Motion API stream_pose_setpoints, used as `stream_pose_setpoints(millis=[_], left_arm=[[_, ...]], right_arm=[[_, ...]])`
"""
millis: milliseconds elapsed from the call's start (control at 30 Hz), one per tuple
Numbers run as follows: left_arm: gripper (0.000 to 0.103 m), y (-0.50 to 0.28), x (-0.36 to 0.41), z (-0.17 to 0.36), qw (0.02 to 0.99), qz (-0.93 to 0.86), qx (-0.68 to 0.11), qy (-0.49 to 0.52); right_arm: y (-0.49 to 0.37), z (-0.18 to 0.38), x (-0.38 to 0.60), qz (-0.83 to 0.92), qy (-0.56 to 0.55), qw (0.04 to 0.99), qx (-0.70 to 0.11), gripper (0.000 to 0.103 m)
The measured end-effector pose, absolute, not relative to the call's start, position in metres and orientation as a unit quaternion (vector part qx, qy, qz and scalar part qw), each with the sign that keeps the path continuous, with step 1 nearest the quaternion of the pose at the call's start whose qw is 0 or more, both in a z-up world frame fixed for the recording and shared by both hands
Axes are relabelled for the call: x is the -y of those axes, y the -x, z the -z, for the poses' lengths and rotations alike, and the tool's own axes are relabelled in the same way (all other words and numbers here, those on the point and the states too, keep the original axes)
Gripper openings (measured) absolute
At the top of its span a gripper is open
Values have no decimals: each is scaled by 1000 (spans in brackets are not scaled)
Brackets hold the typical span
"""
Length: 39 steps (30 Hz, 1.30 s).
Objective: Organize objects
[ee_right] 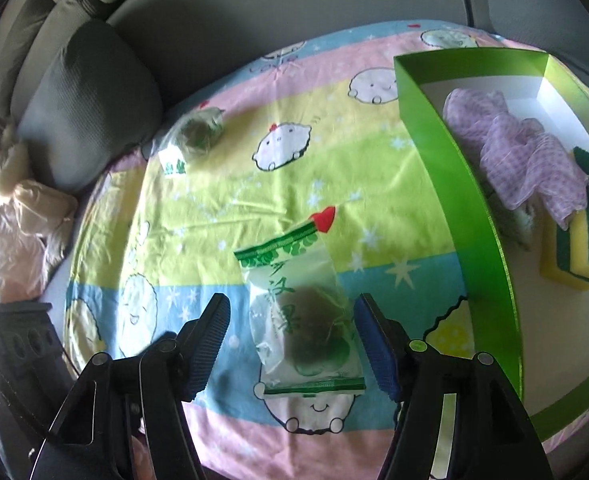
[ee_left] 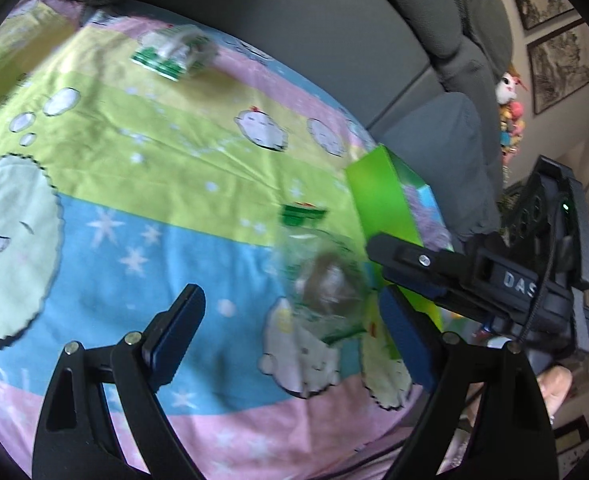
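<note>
Right claw (ee_right: 292,344) stands open around the snack packet (ee_right: 304,320), pads not touching it. It looks light and slippery, so I would grip the thick middle.

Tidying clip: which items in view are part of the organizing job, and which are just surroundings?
Part of the job:
- near snack packet, between the open right gripper fingers
- far snack packet
- green box, holding a purple cloth and a sponge

Just surroundings:
- grey cushion
- cartoon sheet
- framed pictures

grey sofa (ee_left: 334,40), framed wall pictures (ee_left: 558,64)
</note>
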<state>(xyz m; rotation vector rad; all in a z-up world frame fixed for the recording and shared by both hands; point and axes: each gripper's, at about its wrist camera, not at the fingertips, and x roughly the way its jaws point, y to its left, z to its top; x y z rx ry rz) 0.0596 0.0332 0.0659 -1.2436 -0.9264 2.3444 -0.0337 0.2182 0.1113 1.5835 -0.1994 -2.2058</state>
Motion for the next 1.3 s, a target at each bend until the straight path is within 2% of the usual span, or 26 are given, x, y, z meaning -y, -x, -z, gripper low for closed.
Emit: stream_pose_setpoints(millis=[33, 100, 133, 200, 267, 500, 733, 933, 1067, 1300], left_arm=[[88, -59, -38, -66, 174, -821, 327, 436], [87, -59, -48, -65, 183, -819, 322, 437], [85, -59, -52, -65, 185, -819, 318, 439], [78, -57, -60, -62, 190, -817, 312, 445], [73, -57, -64, -60, 197, -814, 312, 448], [52, -54, -68, -54, 214, -805, 323, 449], [43, -50, -73, -42, 201, -801, 311, 470], [43, -50, -78, -37, 199, -807, 305, 466], [42, -50, -81, -39, 200, -811, 301, 459], [42, -52, -89, -52, 200, -821, 291, 449]], right_arm=[[34, -113, -219, 795, -565, 208, 72, 65], [36, -113, -222, 796, -564, 208, 72, 53], [36, -112, -223, 795, -565, 207, 75, 50], [38, -108, -224, 791, -572, 205, 77, 41], [41, -104, -223, 785, -579, 206, 75, 39], [49, -89, -222, 763, -607, 206, 83, 40], [52, -86, -217, 764, -607, 208, 61, 40], [49, -85, -206, 767, -604, 214, 27, 41], [50, -82, -204, 767, -605, 214, 18, 46], [43, -92, -206, 778, -590, 217, 7, 46]])
